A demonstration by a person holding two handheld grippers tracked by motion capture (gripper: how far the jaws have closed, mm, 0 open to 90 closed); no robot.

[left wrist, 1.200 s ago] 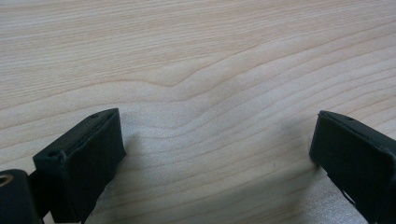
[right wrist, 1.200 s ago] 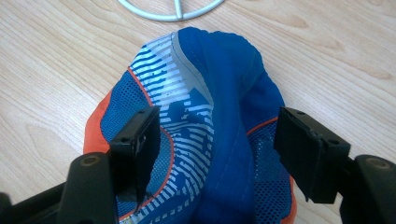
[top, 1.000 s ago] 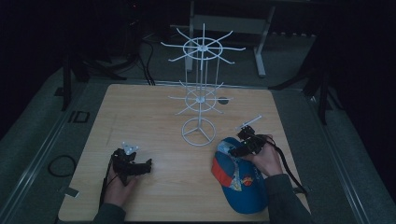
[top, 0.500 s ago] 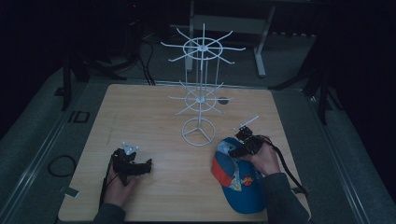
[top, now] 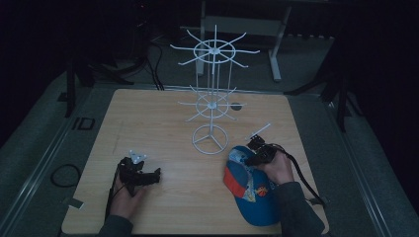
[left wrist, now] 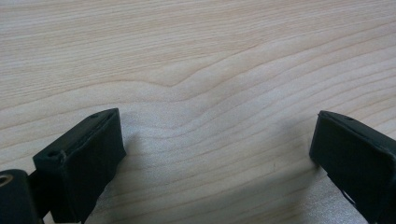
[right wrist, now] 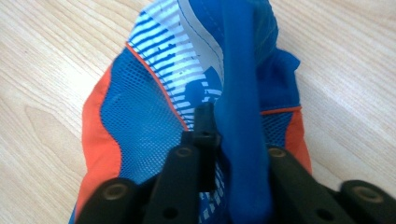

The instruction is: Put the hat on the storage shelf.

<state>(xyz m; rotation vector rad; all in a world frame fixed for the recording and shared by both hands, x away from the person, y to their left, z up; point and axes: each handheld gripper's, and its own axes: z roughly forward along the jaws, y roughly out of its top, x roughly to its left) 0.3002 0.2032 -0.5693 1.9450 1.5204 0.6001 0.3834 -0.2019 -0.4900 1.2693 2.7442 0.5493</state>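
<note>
— Grip check, from the left across: how do things stand?

— Left gripper (top: 157,174) rests on the wooden table (top: 148,113) at about eight o'clock from the white wire display rack (top: 211,106); its jaws stand wide apart over bare wood, holding nothing.

— And the right?

— Right gripper (right wrist: 233,140) has just been closing, and its jaws now pinch a blue fold of the baseball cap (top: 249,185), which lies at about five o'clock from the rack's ring base.

— How should the lift go?

— I'd raise slowly and straight up. The pinch looks thin, so the fabric could slip; keep it squeezed firmly, clear the table, then swing toward a rack hook.
</note>
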